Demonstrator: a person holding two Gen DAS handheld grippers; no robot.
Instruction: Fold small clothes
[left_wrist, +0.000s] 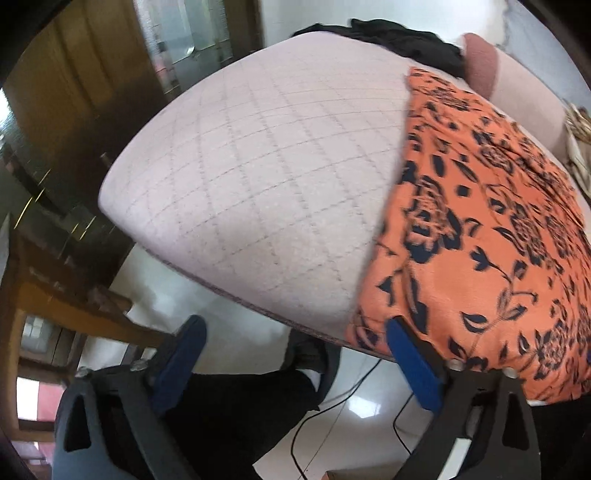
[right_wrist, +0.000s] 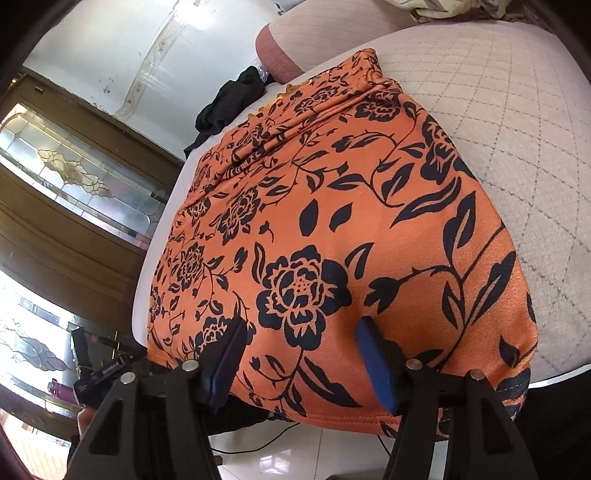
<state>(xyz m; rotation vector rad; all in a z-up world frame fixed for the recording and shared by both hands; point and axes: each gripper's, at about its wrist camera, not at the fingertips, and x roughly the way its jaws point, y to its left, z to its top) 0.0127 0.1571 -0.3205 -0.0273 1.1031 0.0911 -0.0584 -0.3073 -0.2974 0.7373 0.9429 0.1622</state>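
Note:
An orange garment (left_wrist: 480, 221) (right_wrist: 369, 221) with a dark floral print lies spread flat on a pale quilted cushion (left_wrist: 258, 166) (right_wrist: 517, 129), its near hem hanging over the front edge. My left gripper (left_wrist: 295, 332) is open over the cushion's front edge, beside the garment's left corner. Its right finger (left_wrist: 406, 343) sits against that corner, and nothing is between the pads. My right gripper (right_wrist: 301, 325) is open above the garment's near part, with flat cloth showing between the blue pads (right_wrist: 369, 343).
A crumpled black garment (left_wrist: 406, 44) (right_wrist: 229, 103) lies at the cushion's far side beside a pink bolster (left_wrist: 480, 62) (right_wrist: 277, 51). Cream cloth (left_wrist: 578, 147) (right_wrist: 443, 9) is heaped further off. Below are white floor tiles with cables (left_wrist: 332, 406), a dark-trousered leg (left_wrist: 240, 406) and wooden furniture (left_wrist: 74, 295).

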